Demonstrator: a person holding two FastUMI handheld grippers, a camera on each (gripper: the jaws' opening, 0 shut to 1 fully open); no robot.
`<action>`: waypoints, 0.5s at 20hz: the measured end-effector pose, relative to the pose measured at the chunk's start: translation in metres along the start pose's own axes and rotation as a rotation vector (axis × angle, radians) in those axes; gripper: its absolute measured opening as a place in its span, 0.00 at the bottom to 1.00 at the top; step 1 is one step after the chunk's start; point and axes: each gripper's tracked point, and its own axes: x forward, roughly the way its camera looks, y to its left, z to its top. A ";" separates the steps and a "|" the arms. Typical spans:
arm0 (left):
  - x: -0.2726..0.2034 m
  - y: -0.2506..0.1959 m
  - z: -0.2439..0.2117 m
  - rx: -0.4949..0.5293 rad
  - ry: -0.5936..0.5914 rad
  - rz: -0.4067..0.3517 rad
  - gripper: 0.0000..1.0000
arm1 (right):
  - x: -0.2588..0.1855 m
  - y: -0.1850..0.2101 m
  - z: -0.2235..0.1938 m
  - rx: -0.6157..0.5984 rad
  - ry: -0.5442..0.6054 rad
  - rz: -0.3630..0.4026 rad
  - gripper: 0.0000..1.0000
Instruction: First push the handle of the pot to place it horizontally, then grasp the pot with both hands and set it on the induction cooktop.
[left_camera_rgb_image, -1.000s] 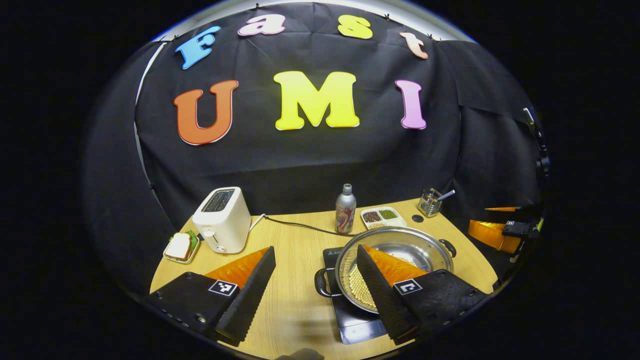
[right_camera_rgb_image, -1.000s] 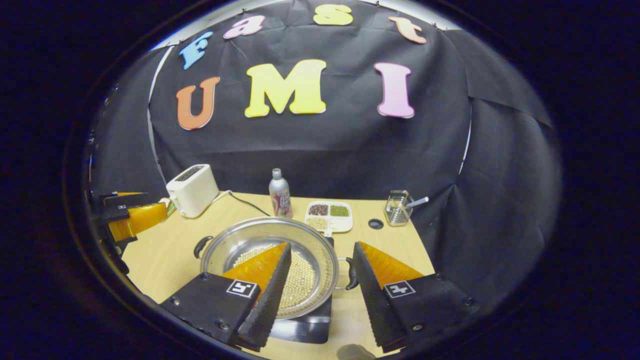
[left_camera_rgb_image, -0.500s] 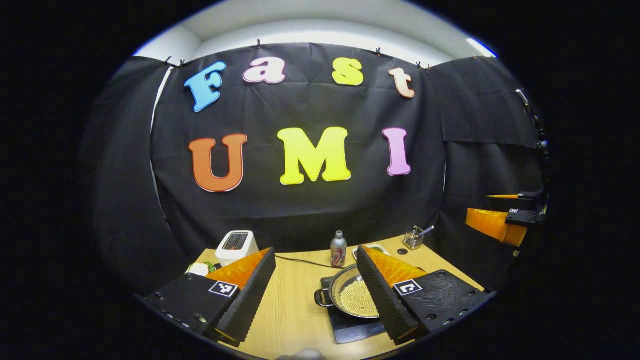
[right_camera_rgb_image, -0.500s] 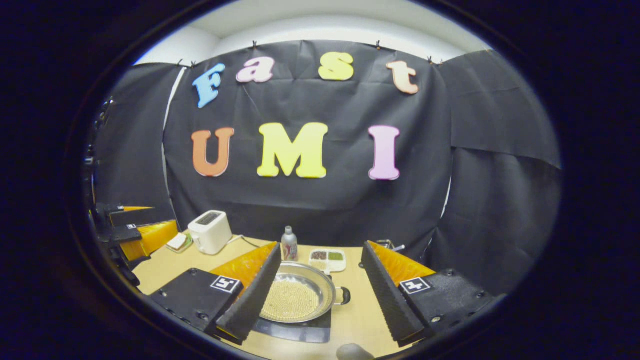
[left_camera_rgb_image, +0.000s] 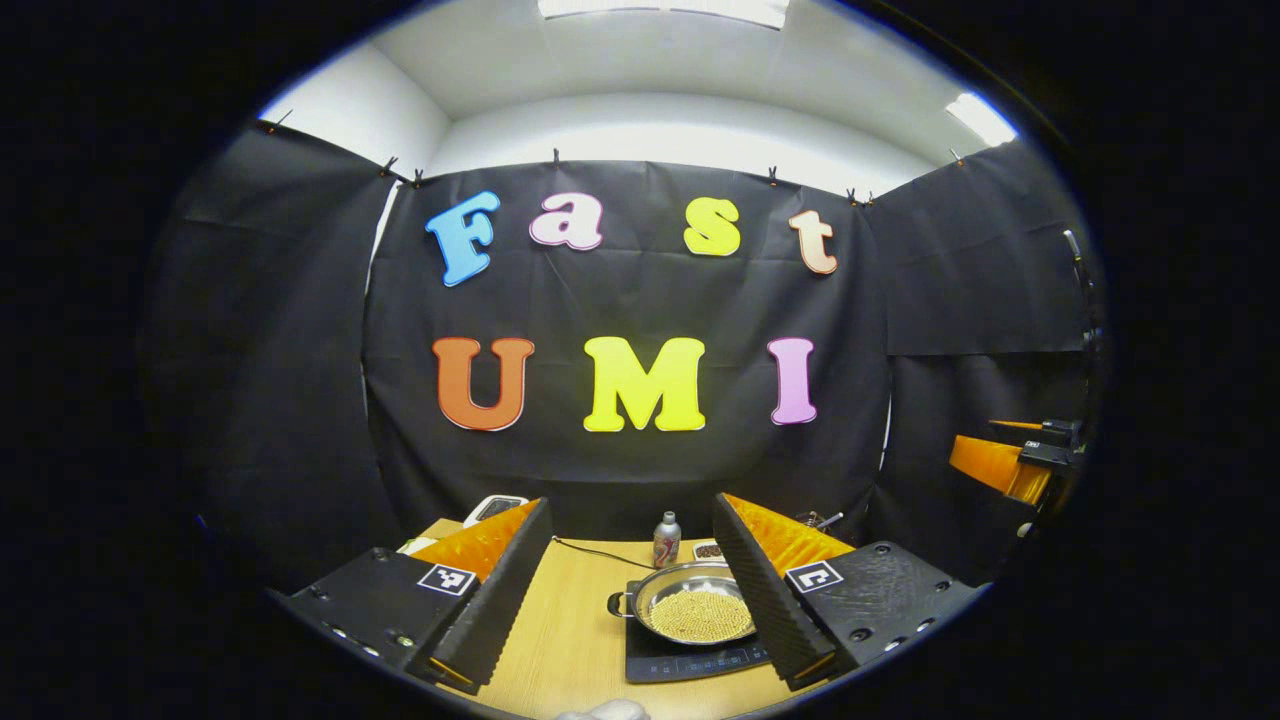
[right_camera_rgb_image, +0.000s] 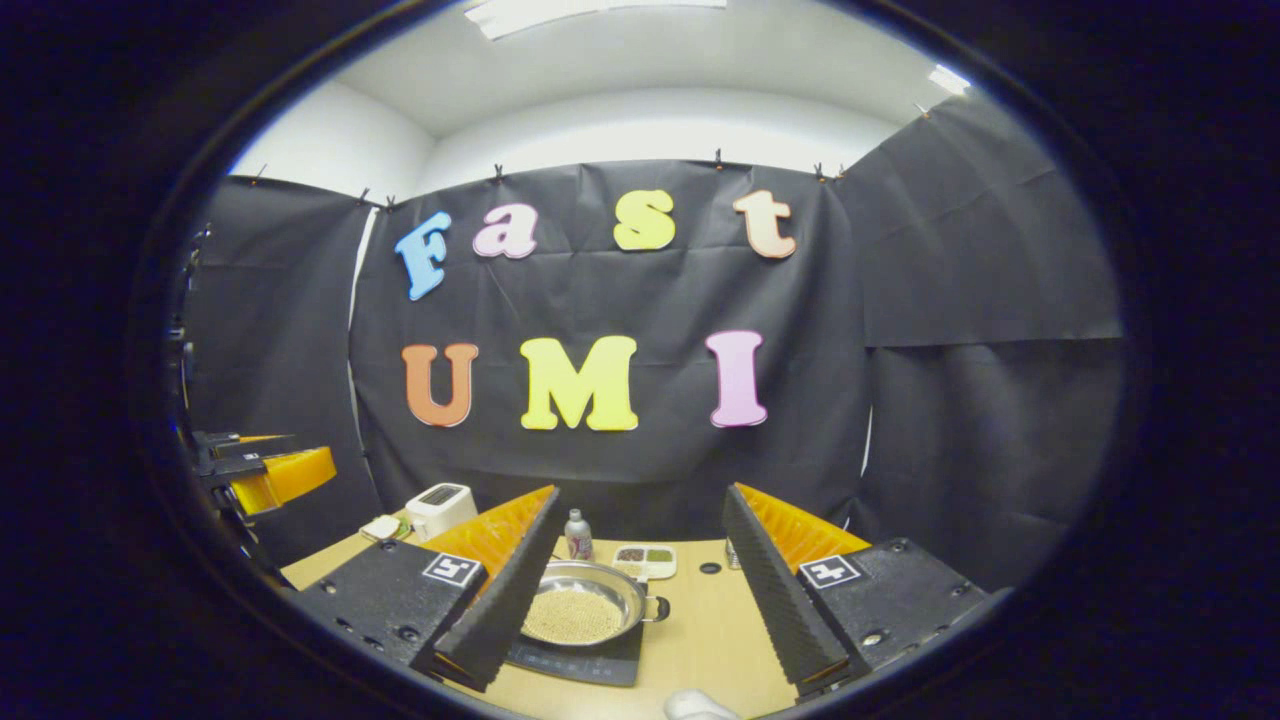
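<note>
A shiny steel pot (left_camera_rgb_image: 690, 610) holding pale beans sits on the black induction cooktop (left_camera_rgb_image: 680, 660) on the wooden table. Its two black handles point left and right. In the right gripper view the pot (right_camera_rgb_image: 585, 612) rests on the cooktop (right_camera_rgb_image: 580, 665) the same way. My left gripper (left_camera_rgb_image: 632, 572) is open, well back from the pot and above the table. My right gripper (right_camera_rgb_image: 640, 560) is open too, also far back. The right gripper (left_camera_rgb_image: 1005, 462) shows at the right edge of the left gripper view. The left gripper (right_camera_rgb_image: 265, 470) shows at the left edge of the right gripper view.
At the back of the table (right_camera_rgb_image: 700, 640) stand a white toaster (right_camera_rgb_image: 440, 508), a small bottle (right_camera_rgb_image: 578, 535), a divided dish of grains (right_camera_rgb_image: 645, 560) and a metal holder (left_camera_rgb_image: 815, 520). A sandwich plate (right_camera_rgb_image: 382, 527) lies by the toaster.
Both grippers have pulled back and up from the pot, which now looks much smaller and farther away. The pot has stayed on the cooktop. Both grippers remain open.
</note>
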 end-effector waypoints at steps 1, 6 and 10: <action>-0.010 -0.002 0.001 0.005 -0.009 0.007 0.97 | -0.001 -0.002 -0.007 0.000 -0.001 0.000 1.00; -0.058 0.001 -0.008 0.024 -0.004 0.073 0.96 | -0.022 -0.008 -0.037 0.023 0.038 0.036 1.00; -0.075 0.003 -0.022 0.030 0.031 0.100 0.97 | -0.033 -0.008 -0.041 0.017 0.033 0.053 1.00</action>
